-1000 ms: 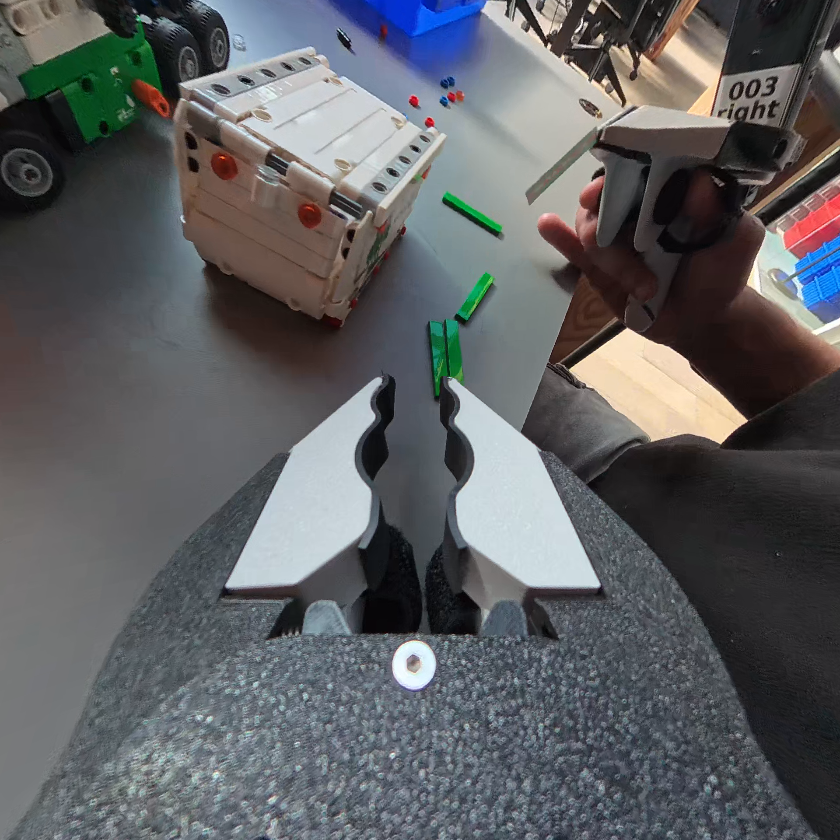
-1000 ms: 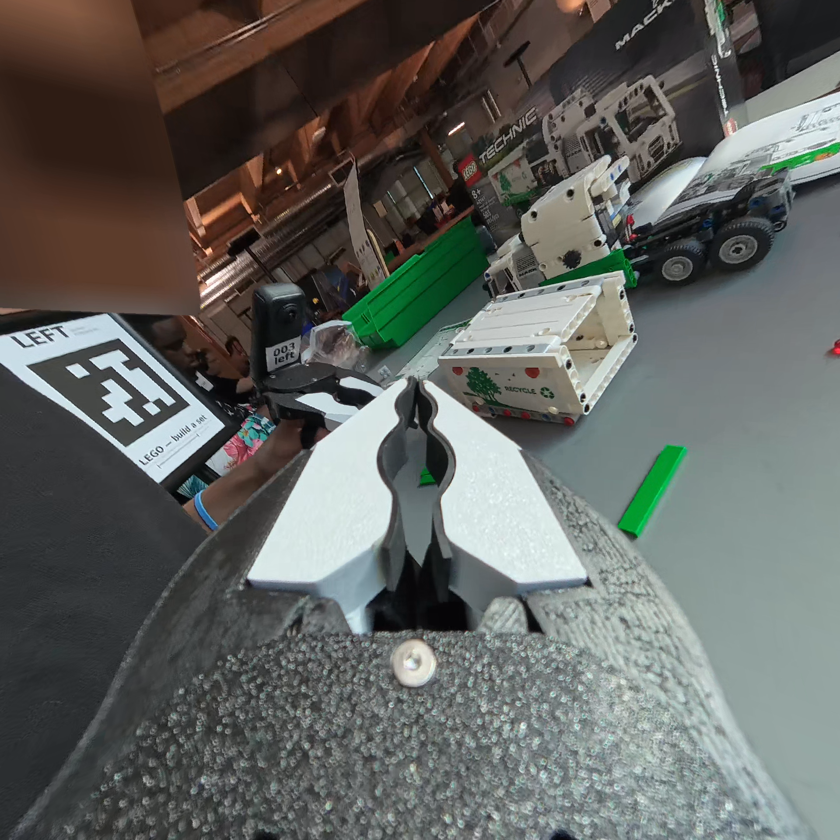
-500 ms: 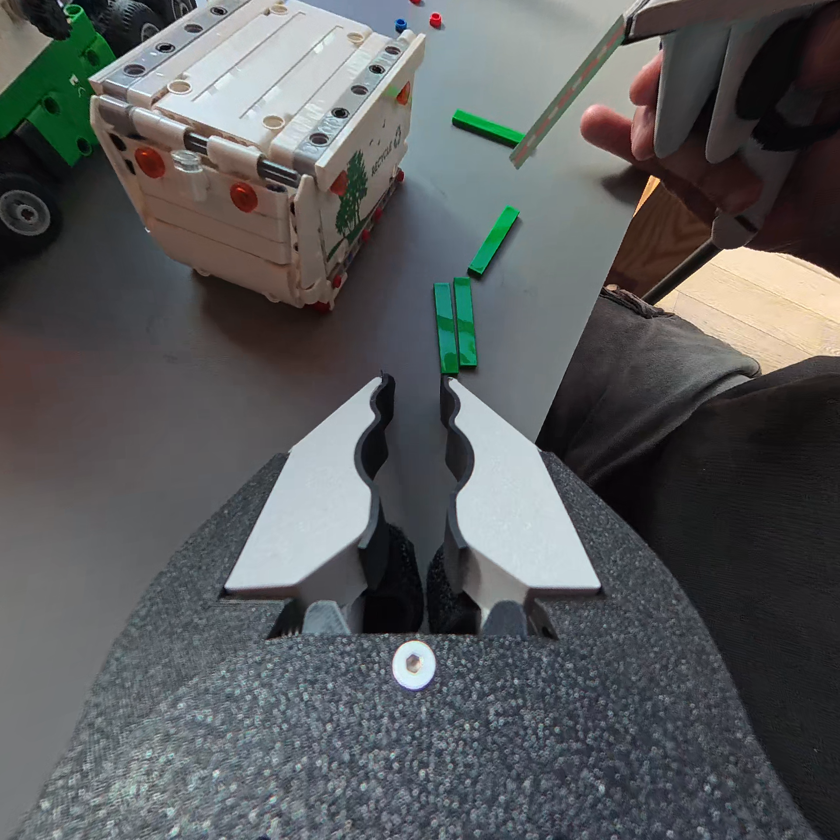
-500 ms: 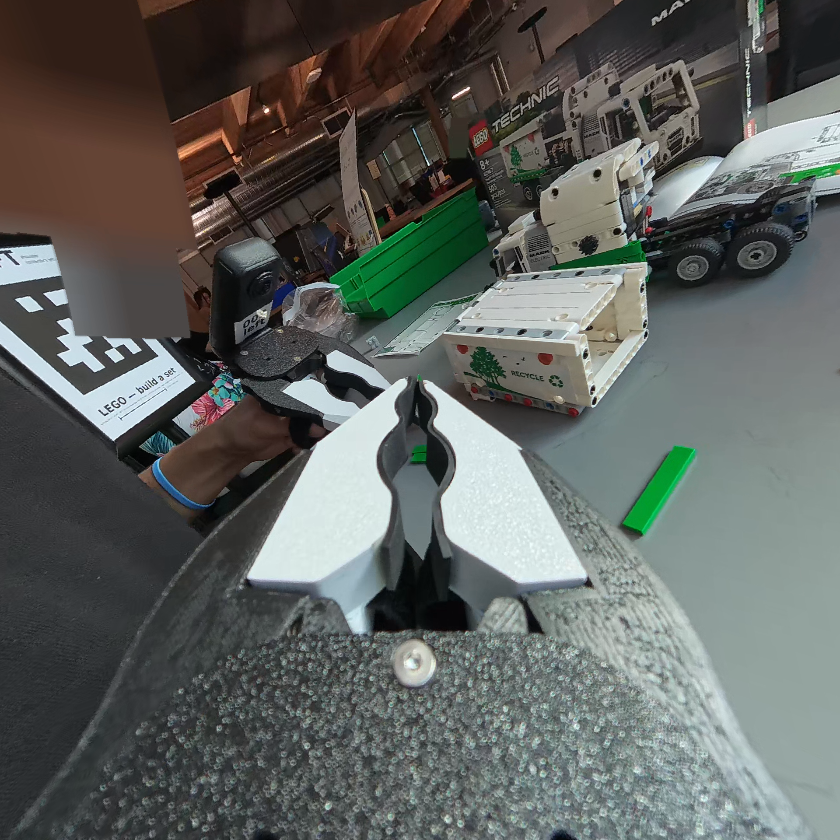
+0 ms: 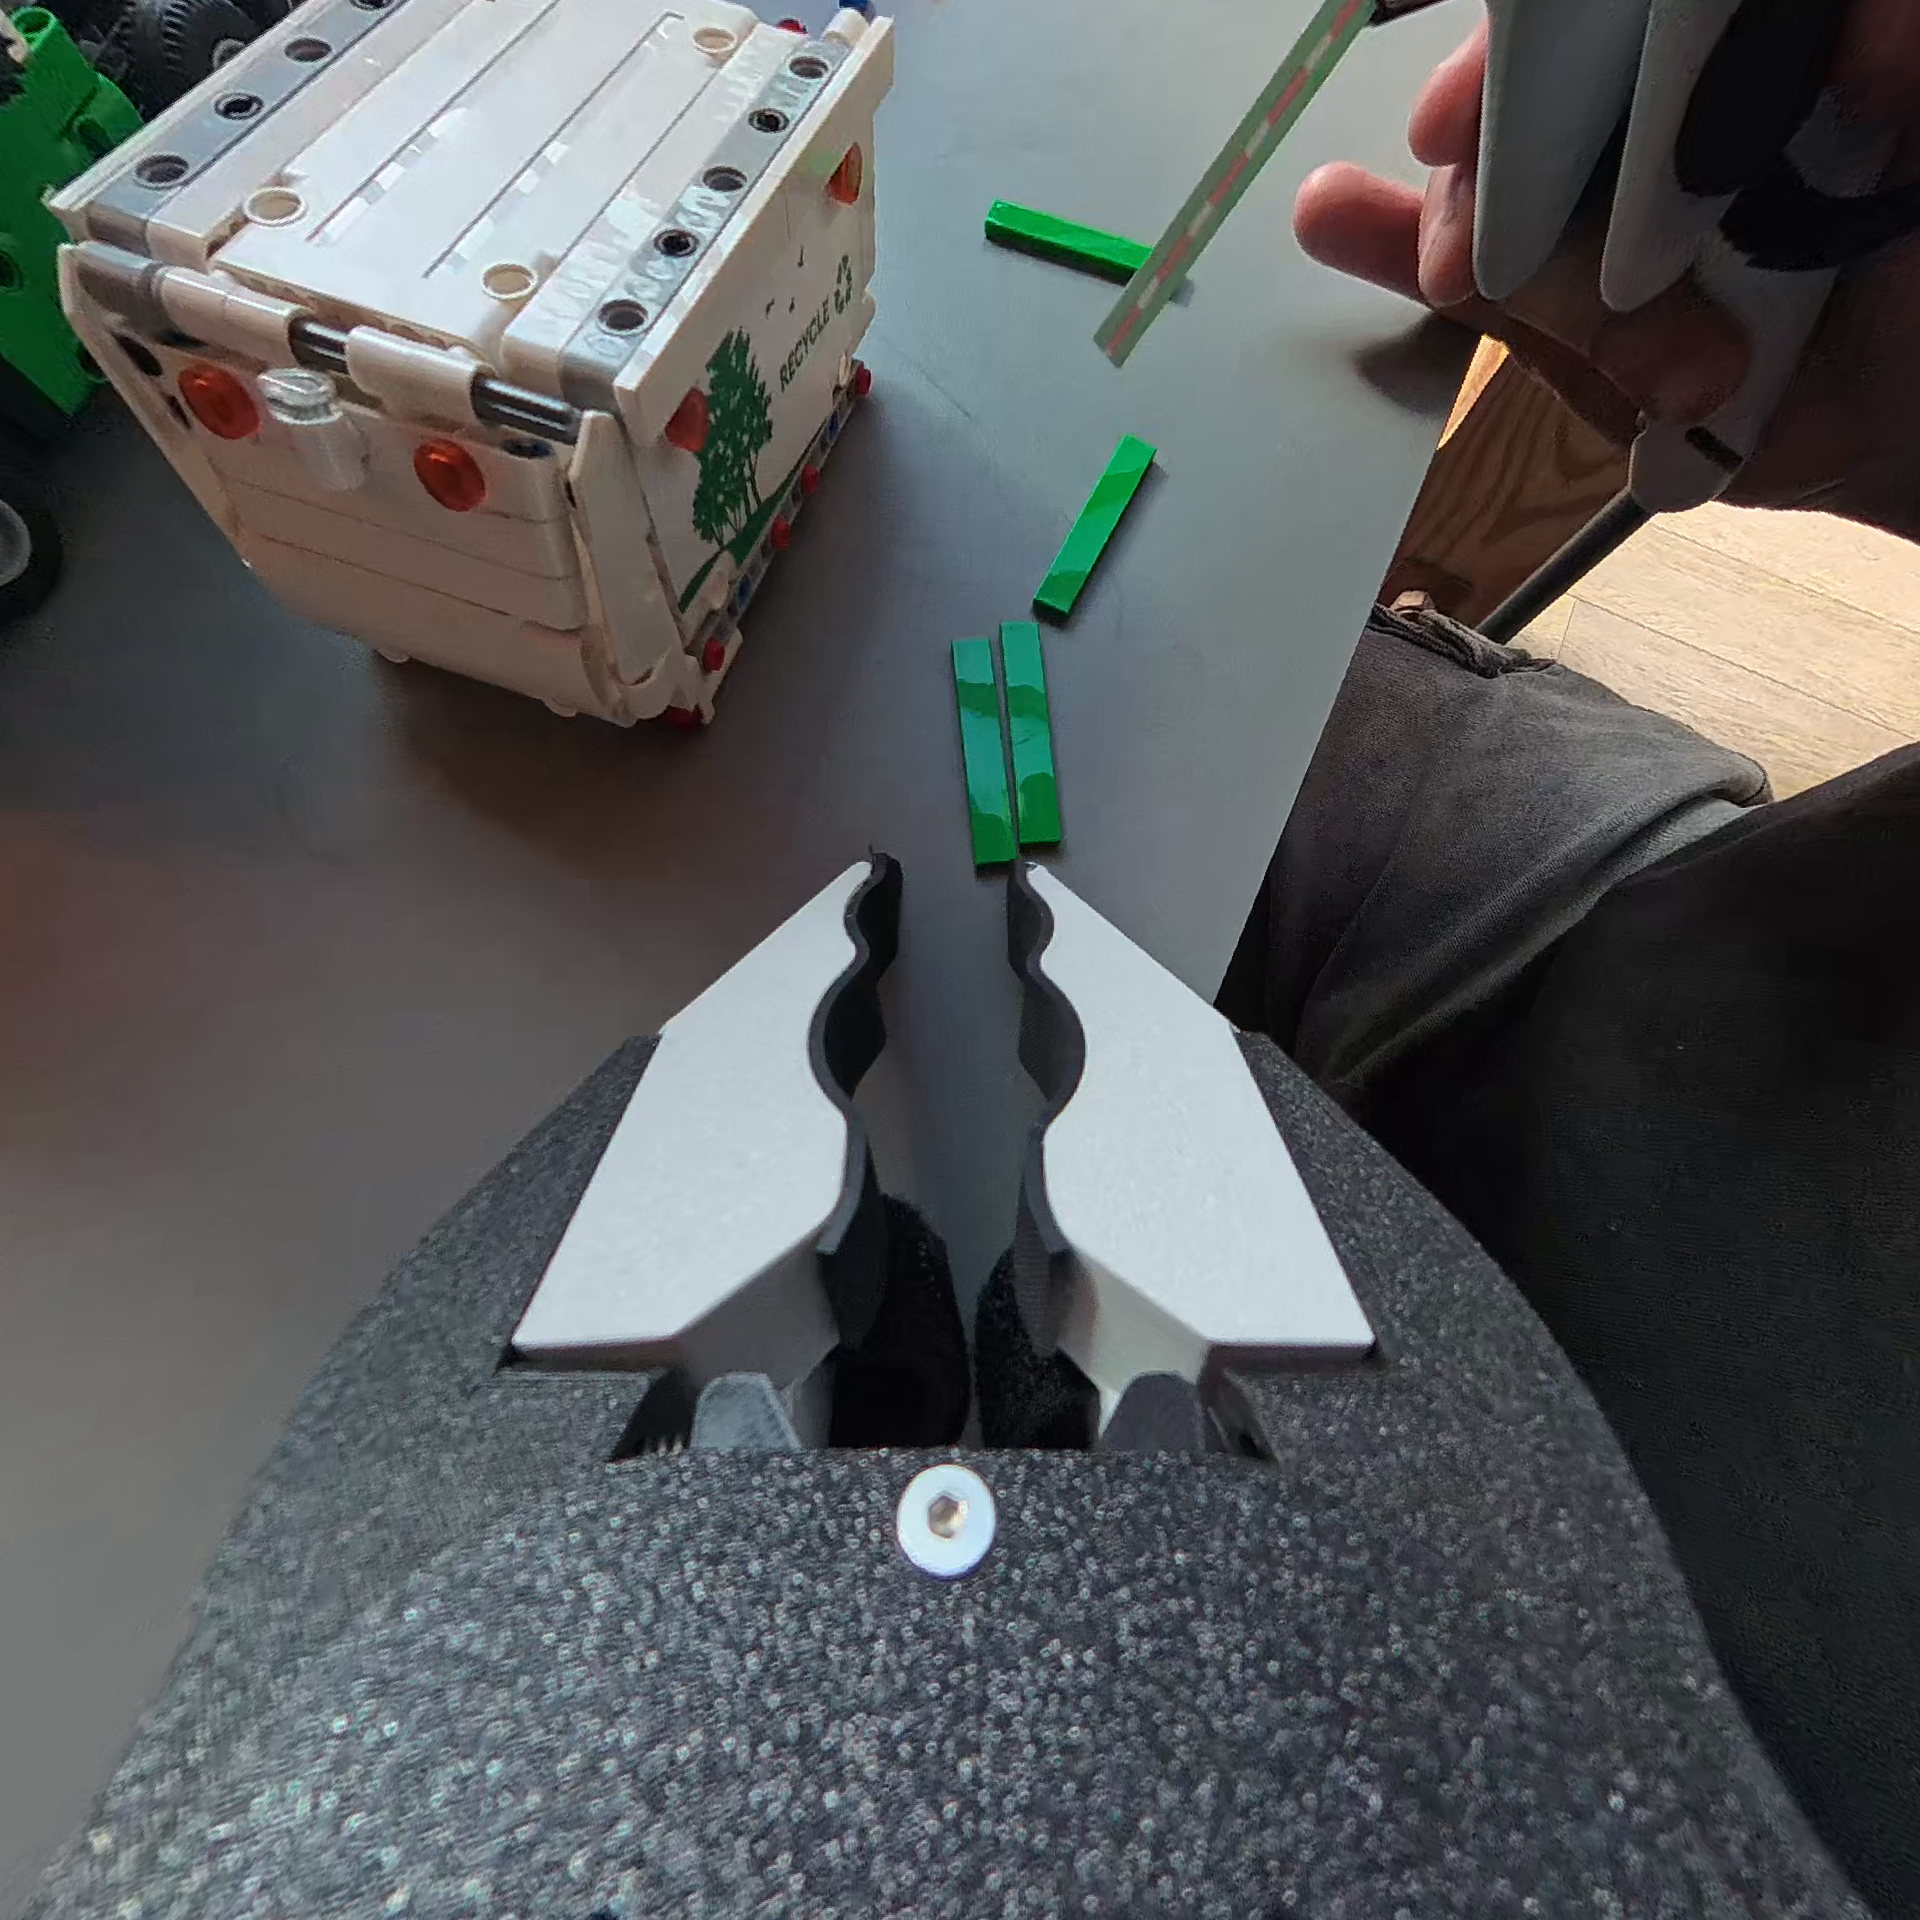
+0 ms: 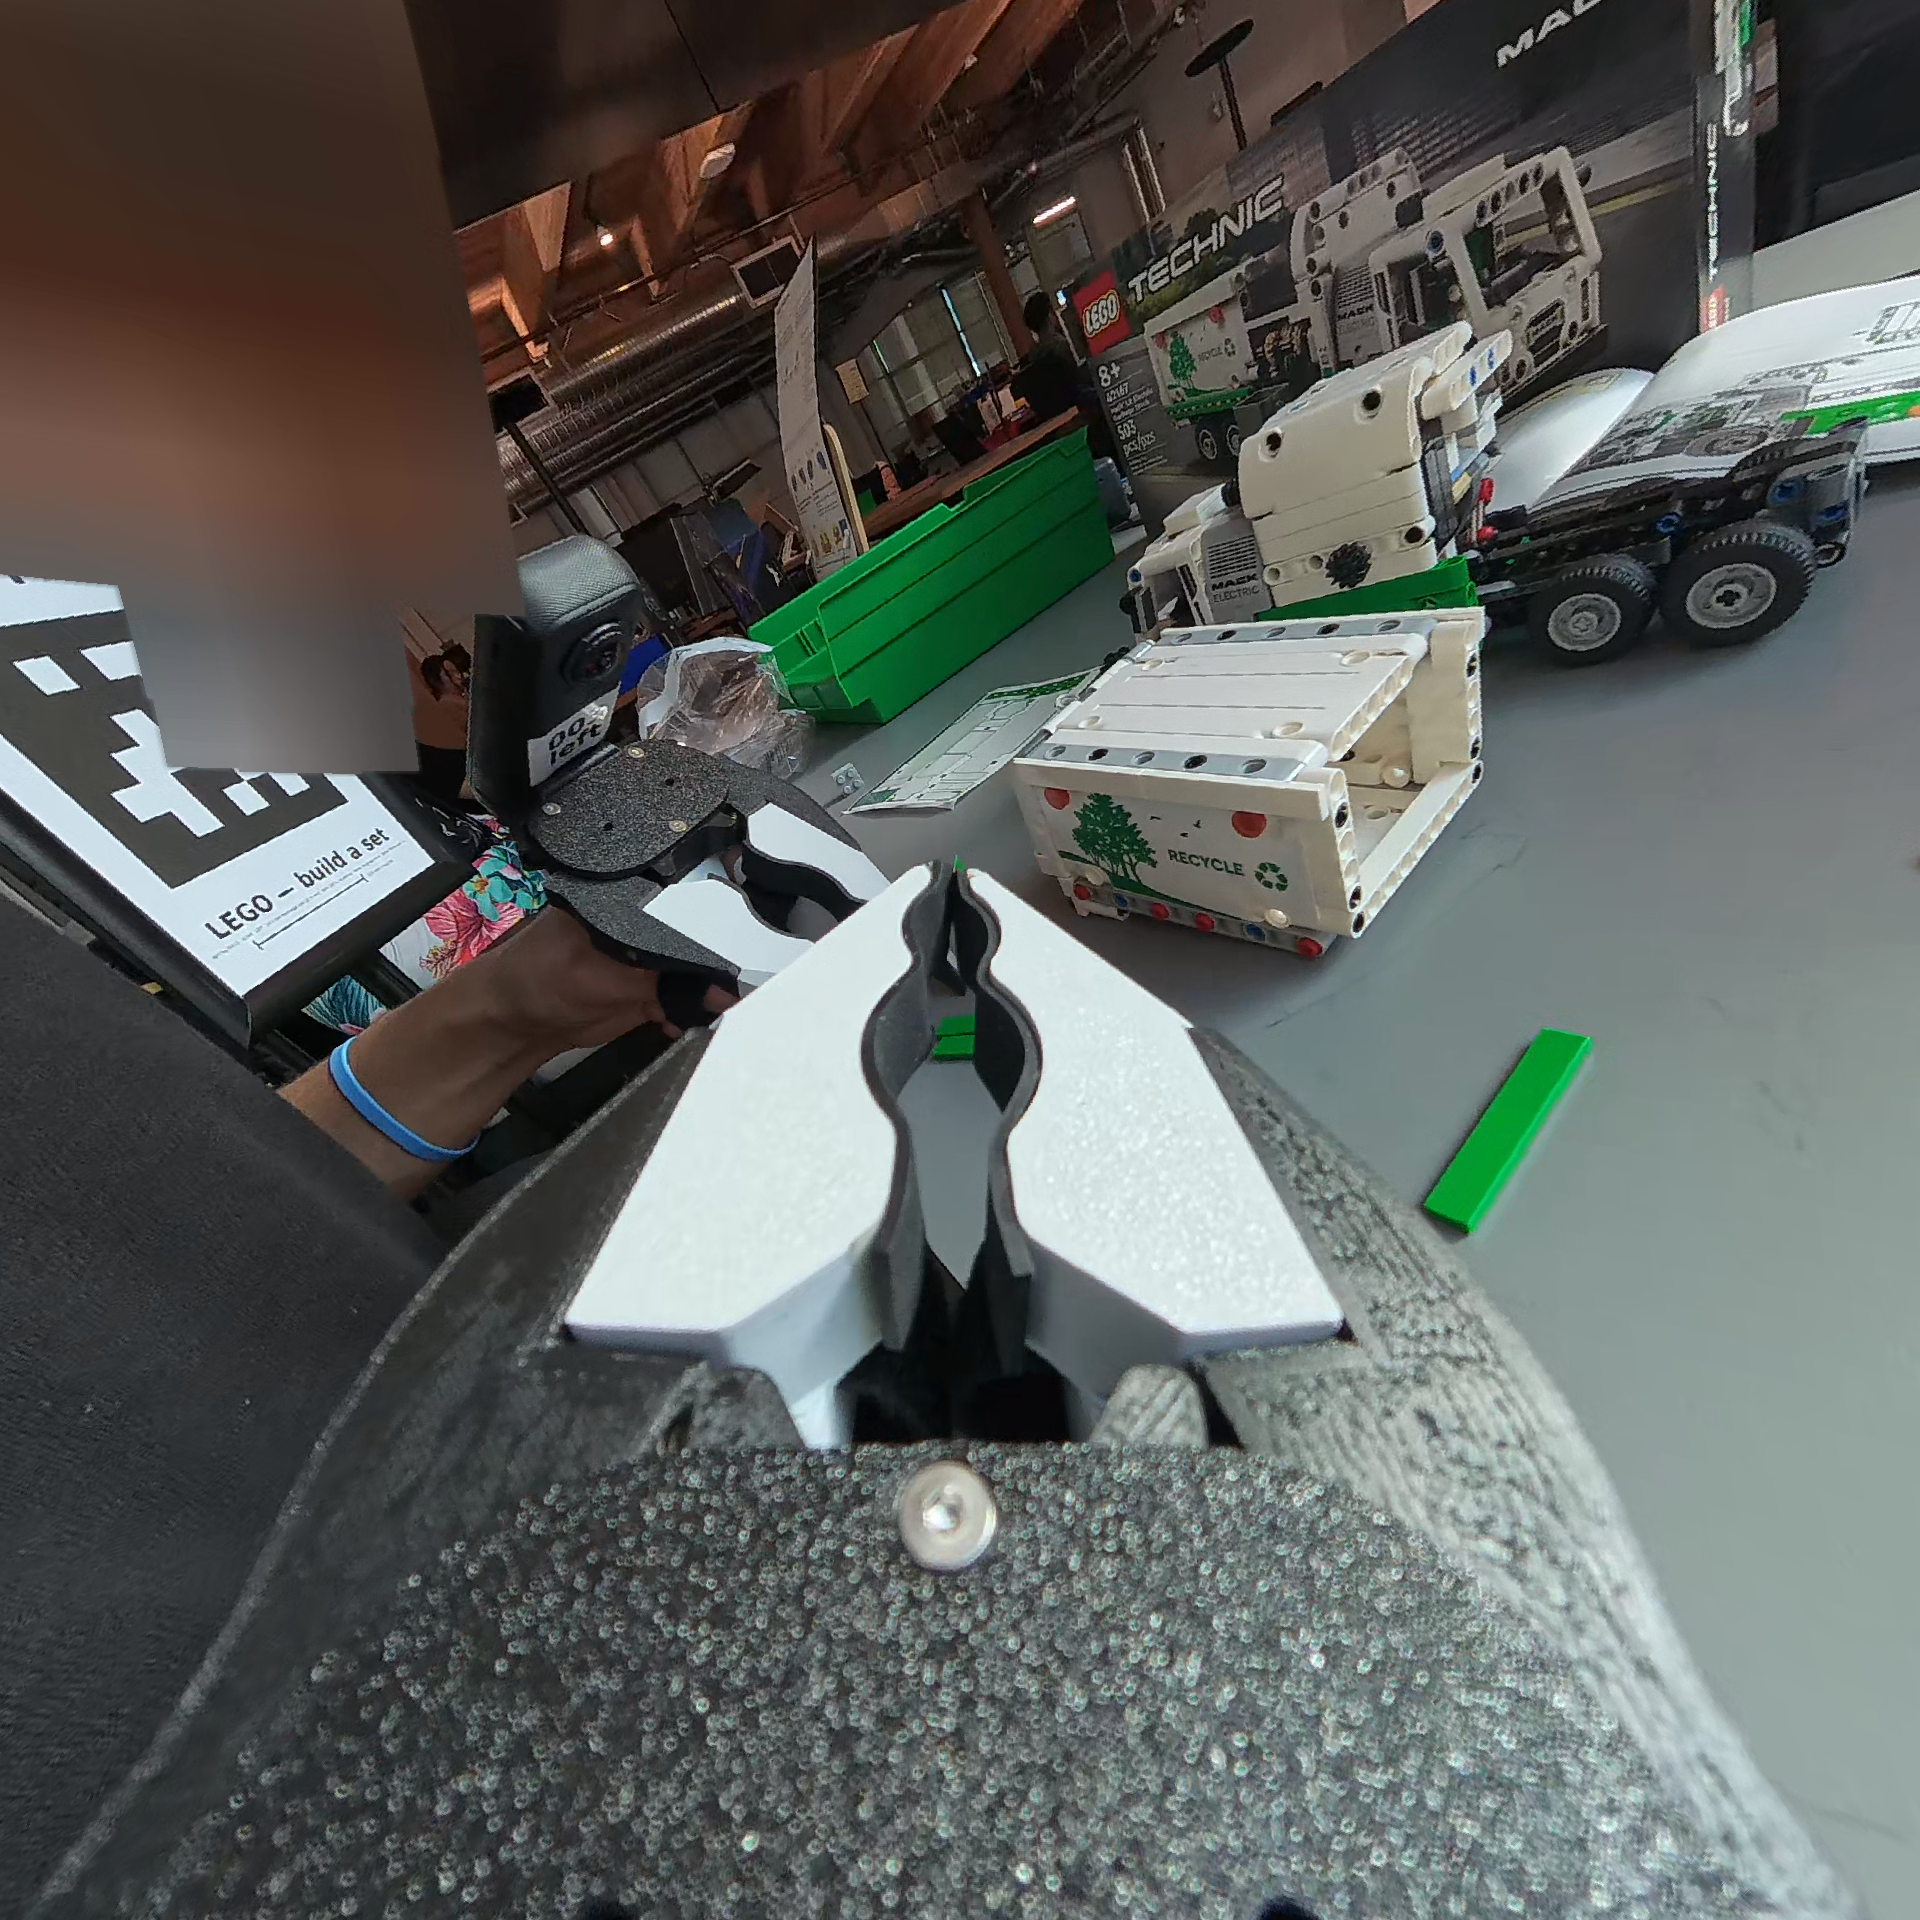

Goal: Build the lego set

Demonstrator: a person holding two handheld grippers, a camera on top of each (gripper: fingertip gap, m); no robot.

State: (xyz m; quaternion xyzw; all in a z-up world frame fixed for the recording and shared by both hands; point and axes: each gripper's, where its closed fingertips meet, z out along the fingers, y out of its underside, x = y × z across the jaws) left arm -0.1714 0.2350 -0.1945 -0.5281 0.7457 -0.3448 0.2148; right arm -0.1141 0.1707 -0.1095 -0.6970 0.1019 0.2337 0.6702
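Note:
My left gripper (image 5: 951, 873) is open and empty, low over the dark table, its tips just short of two green tiles (image 5: 1006, 750) lying side by side. A third green tile (image 5: 1096, 530) and a fourth (image 5: 1068, 239) lie farther on. The white lego container body (image 5: 468, 343), with tree stickers, stands to the left. My right gripper (image 6: 956, 883) is shut on a thin green-and-red strip (image 5: 1236, 177), held in the air above the table's right edge. The right wrist view shows the container body (image 6: 1247, 810), one green tile (image 6: 1507, 1132) and the left gripper (image 6: 727, 873).
The truck chassis with white cab (image 6: 1455, 540) stands behind the container body. The set's box (image 6: 1351, 260), an open instruction booklet (image 6: 1766, 384) and green bins (image 6: 935, 592) are at the back. A sticker sheet (image 6: 956, 748) lies nearby. The table edge (image 5: 1340, 623) runs on the right, next to the person's lap.
My left gripper has moved forward, closer to the pair of green tiles and the container body. My right gripper, still holding the strip, has come nearer in the left wrist view.

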